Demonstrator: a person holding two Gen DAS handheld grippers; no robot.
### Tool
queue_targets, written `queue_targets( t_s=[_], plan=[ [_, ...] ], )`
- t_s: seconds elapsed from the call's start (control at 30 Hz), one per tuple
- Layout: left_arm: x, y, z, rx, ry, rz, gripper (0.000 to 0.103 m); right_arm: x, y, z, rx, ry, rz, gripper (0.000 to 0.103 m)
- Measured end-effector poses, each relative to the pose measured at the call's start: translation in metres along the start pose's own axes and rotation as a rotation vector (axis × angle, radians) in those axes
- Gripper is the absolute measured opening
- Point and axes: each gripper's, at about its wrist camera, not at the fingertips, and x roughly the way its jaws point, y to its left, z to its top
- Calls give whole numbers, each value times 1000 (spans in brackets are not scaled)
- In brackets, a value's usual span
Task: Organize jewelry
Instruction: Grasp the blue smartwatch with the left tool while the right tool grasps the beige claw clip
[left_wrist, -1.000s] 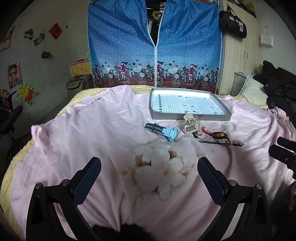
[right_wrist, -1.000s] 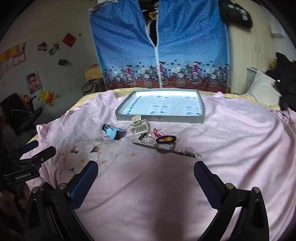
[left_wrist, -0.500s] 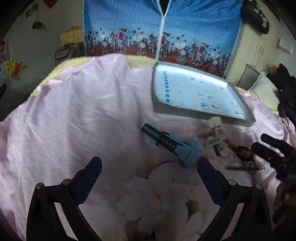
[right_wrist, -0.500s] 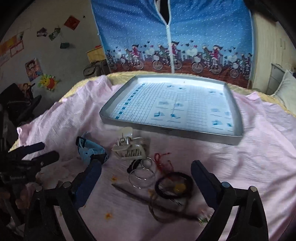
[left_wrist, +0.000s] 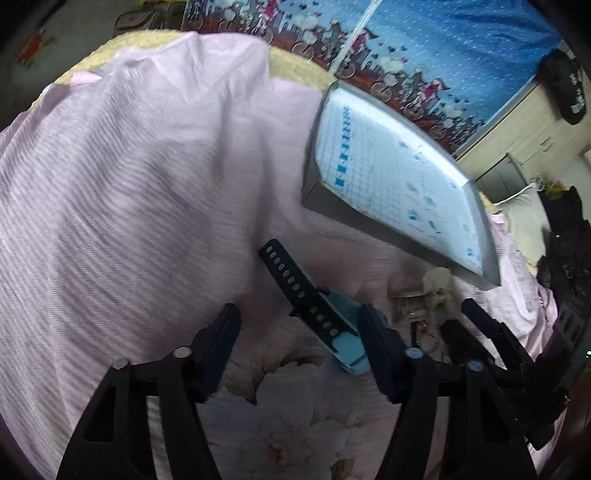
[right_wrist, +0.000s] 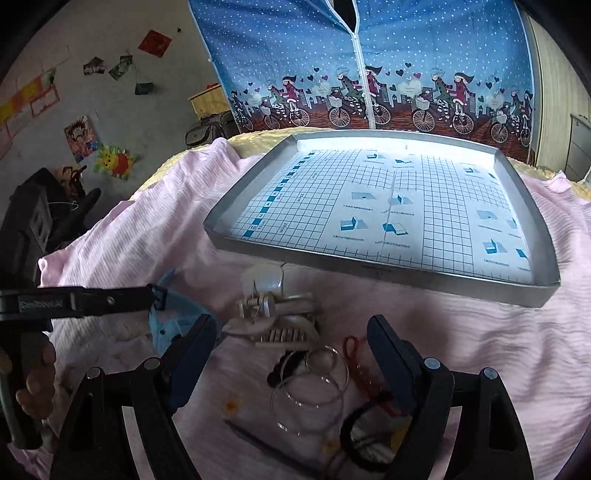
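My left gripper is open, low over the pink bedspread, with a watch (black strap, light blue body) lying between its fingers, close to the right one. My right gripper is open over a small pile: a cream hair claw, silver rings, a red cord, a black hair tie and a dark hairpin. The grey tray with a grid sheet lies just beyond. In the right wrist view the left gripper sits at the left by the watch.
A blue wardrobe curtain hangs behind the bed. The bed's yellow edge drops off at the far left. Dark clothes are piled at the right. A hand holds the left gripper's handle.
Both grippers have moved forward and down toward the items. The left one now straddles the watch, and the right one has closed in on the hair claw and rings.
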Motion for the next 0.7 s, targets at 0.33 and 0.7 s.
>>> queue_targets(
  t_s=[0.33, 0.7],
  plan=[
    [7, -4, 3, 15, 52, 44, 29, 26, 0, 6, 18, 57, 32, 72],
    [4, -19, -3, 48, 28, 115, 14, 30, -8, 0, 62, 55, 98, 60]
  ],
)
